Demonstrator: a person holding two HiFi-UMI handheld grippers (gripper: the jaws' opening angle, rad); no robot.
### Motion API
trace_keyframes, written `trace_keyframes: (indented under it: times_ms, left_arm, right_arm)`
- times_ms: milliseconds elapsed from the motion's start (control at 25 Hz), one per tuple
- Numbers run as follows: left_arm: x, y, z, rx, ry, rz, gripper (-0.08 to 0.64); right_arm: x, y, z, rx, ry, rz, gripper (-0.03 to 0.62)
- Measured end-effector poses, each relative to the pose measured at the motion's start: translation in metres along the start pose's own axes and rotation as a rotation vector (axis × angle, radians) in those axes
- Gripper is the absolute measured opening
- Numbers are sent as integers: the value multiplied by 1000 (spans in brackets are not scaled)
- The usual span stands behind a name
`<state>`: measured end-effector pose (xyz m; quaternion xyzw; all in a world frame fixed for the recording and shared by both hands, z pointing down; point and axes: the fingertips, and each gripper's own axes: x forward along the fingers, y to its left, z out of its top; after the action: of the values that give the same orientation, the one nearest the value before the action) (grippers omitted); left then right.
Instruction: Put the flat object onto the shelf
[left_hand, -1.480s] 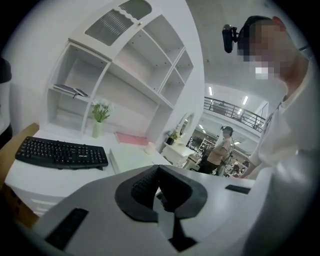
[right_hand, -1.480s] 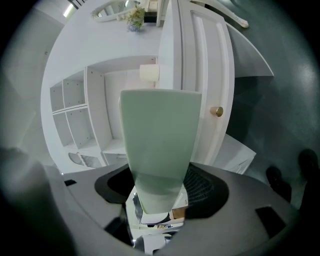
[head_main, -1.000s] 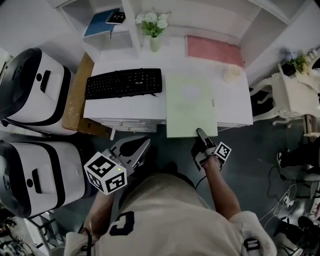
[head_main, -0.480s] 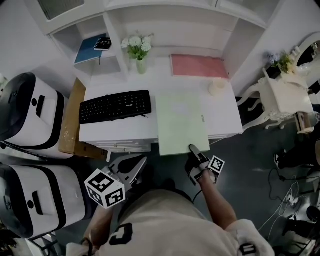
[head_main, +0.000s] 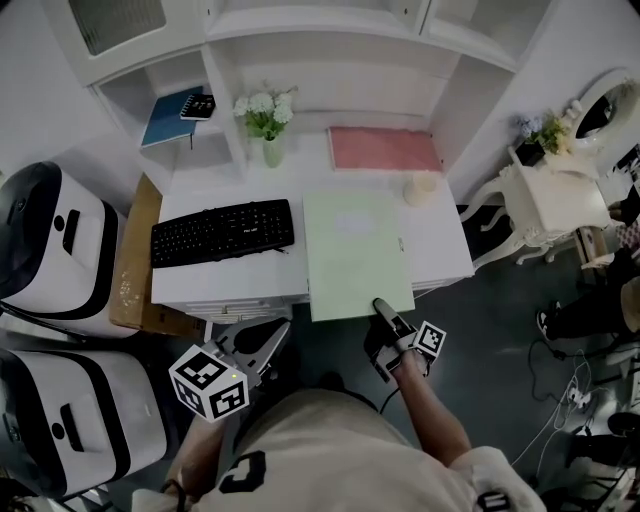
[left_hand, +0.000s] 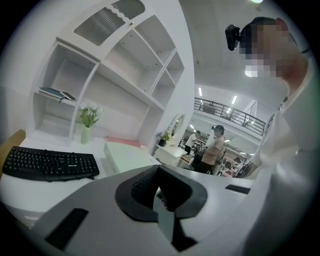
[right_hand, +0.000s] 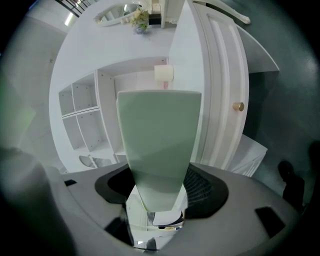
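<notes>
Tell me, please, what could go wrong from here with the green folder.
The right claw grips the green folder only at its near edge, so it might droop or slip out when raised. Swinging it toward the shelf could knock the small cream object beside its far corner or the flower vase.

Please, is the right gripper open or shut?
Shut on the green folder: the right gripper clamps its near edge between both jaws.

flat object (head_main: 355, 250): pale green | keyboard (head_main: 222, 232): black | mat (head_main: 384, 148): pink | book (head_main: 166, 106): blue
</notes>
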<state>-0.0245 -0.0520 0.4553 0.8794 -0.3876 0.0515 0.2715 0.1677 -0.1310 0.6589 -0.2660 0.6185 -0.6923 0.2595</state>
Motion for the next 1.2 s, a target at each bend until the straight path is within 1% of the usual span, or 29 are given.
trace_keyframes:
  times_ms: [200,560,880,1040,1200]
  left_arm:
    - [1,7,6,4,-7,-31,14]
    - [-6,26,15,0,-22,-62,14]
    - [-8,42,20,-3,-20,-89,14]
    - [-4,43,23,1,-13,-105,14]
    - [2,36,21,3,-8,-108,14]
  right_arm:
    - [4,15,-5,-13,-4,21,299]
    - [9,22,-13,-36,-23,13,299]
    - [17,36,-23,-28,-51,55,299]
    - [17,47,-25,-25,-62,86,299]
    - [10,56,-25,-29,-53,96,299]
